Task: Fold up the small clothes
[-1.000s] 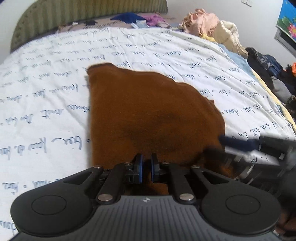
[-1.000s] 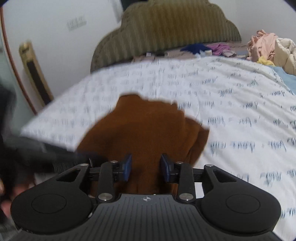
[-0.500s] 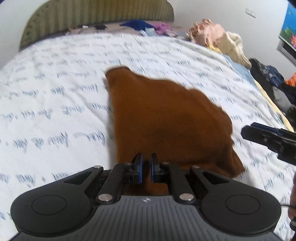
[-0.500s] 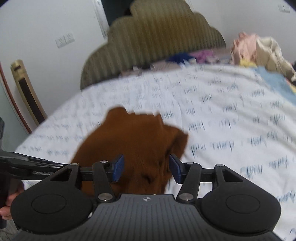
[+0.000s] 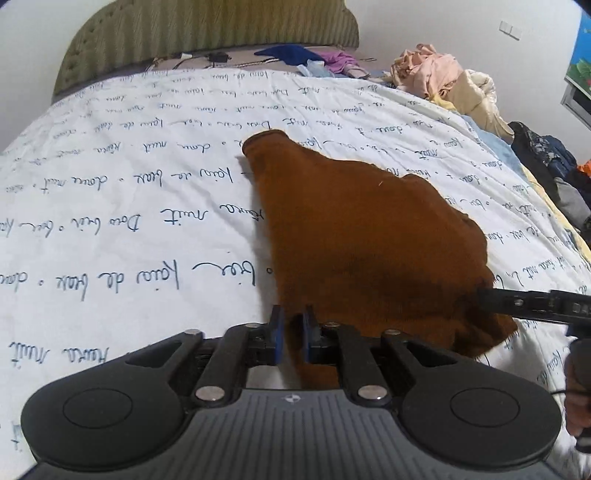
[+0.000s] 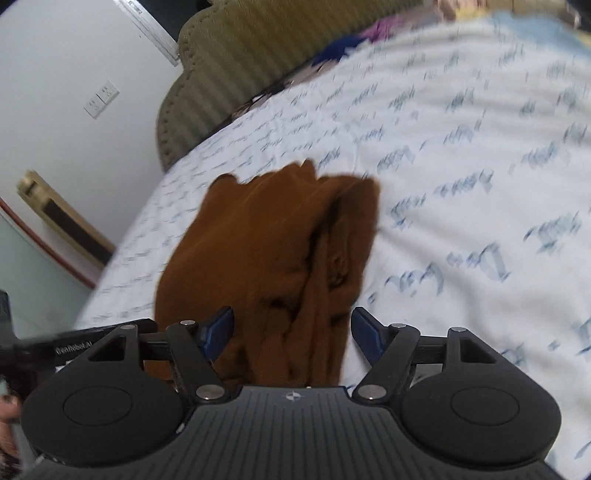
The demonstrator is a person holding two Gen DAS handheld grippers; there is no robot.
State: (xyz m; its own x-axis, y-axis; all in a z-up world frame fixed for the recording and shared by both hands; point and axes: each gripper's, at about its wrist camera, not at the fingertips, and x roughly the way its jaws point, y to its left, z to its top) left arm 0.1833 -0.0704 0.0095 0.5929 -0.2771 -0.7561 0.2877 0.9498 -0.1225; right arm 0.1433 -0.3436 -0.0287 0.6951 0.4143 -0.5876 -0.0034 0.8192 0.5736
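A brown knitted garment lies folded on the white bed sheet printed with blue handwriting. My left gripper is at the garment's near left edge. Its jaws are opening, a narrow gap shows, and a strip of brown cloth lies between the pads. In the right wrist view the garment shows stacked layers and creases. My right gripper hovers over its near end with the jaws opening wide, the cloth below and between the fingers, untouched. One right finger reaches in over the garment's right corner.
An olive padded headboard stands at the far end, with blue and purple clothes below it. A pink and cream clothes pile and dark clothes line the right side. The bed's left edge drops toward a wall.
The right jaws have spread wider and that gripper has rolled, tilting its view. The left jaws have parted slightly. The left view has shifted, so the garment now sits further right.
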